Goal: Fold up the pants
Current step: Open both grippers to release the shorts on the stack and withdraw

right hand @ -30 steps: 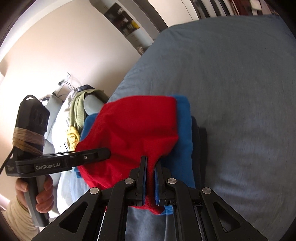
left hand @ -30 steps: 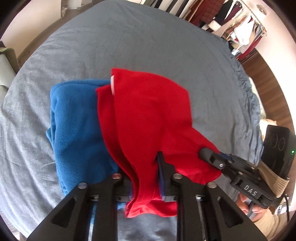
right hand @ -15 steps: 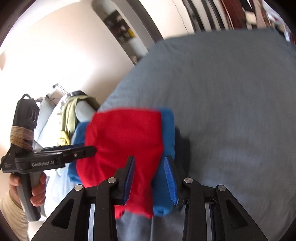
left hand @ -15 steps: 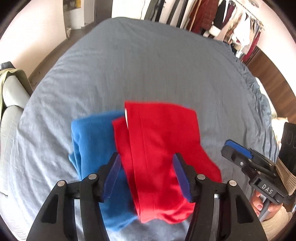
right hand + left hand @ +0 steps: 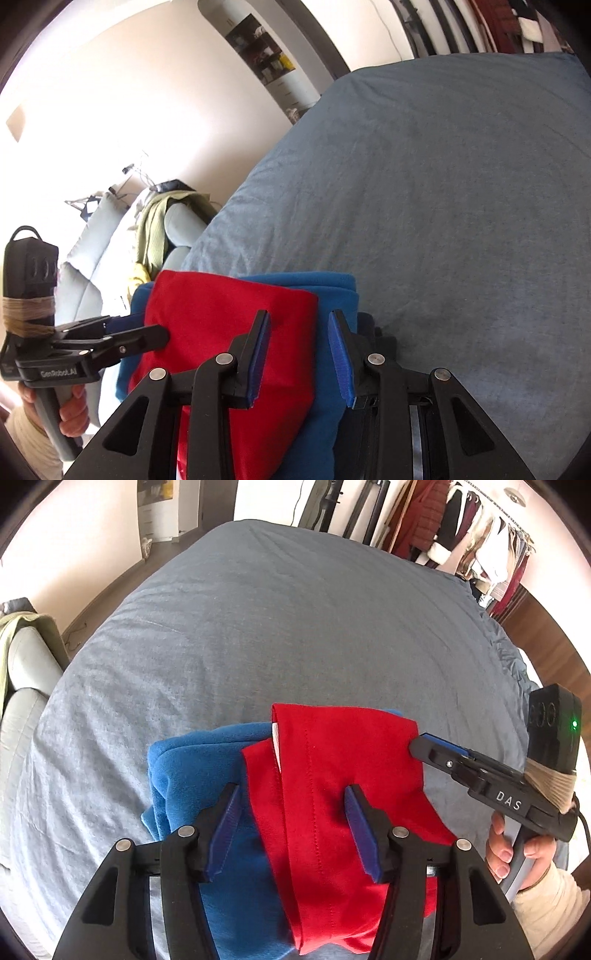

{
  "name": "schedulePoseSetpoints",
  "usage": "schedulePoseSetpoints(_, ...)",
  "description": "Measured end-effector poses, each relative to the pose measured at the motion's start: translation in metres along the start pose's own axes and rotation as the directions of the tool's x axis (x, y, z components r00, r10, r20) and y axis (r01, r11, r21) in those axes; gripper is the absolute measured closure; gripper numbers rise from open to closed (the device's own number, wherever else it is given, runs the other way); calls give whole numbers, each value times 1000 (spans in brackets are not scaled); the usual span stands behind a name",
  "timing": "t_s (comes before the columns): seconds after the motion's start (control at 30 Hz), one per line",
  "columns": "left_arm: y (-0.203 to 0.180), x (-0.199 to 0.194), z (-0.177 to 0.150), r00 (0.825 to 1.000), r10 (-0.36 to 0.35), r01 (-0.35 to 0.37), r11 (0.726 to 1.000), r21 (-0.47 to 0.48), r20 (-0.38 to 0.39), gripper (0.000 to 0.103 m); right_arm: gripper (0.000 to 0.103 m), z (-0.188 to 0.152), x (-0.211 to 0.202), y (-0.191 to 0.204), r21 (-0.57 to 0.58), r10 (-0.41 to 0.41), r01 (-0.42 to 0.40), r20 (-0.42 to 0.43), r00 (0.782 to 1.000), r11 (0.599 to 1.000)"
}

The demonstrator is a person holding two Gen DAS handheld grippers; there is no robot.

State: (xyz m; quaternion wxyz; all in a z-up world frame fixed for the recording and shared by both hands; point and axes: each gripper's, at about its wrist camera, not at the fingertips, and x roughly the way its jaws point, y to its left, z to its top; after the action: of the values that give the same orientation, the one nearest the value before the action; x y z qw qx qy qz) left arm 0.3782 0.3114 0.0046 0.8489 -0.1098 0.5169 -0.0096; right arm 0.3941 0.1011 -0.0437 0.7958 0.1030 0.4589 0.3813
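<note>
Red pants (image 5: 332, 794) lie folded on blue clothing (image 5: 192, 775), under both tools' just-opened, empty jaws.

"DAS" in white letters on the black body of the right tool (image 5: 421, 744) seen from the left wrist, "GenRobot.AI" on the side of the left tool (image 5: 162, 336) body seen from the right wrist.

I see red pants (image 5: 332, 794) folded into compact rectangle, lying flat atop folded blue garment (image 5: 192, 775), near my edge of grey bedspread (image 5: 295, 627).
</note>
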Motion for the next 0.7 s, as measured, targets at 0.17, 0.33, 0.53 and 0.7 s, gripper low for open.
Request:
schedulePoseSetpoints(0.17,9,4,-7,1000,-12,12,1000,8,14,48,69,-1,12,2,10,19,-19,-14,1000,1000)
schedulePoseSetpoints(0.33,16,5,-14,999,-27,27,1000,-2,36,48,73,1,20,6,-13,37,-38,-24,999,999)
schedulePoseSetpoints(0.53,19,1,-19,996,-48,50,999,-13,79,50,93,6,8,20,-87,19,-16,35,999,996)
schedulePoseSetpoints(0.7,18,0,-22,994,-28,29,999,-14,101,50,93,22,-1,37,-169,11,8,108,994,986)
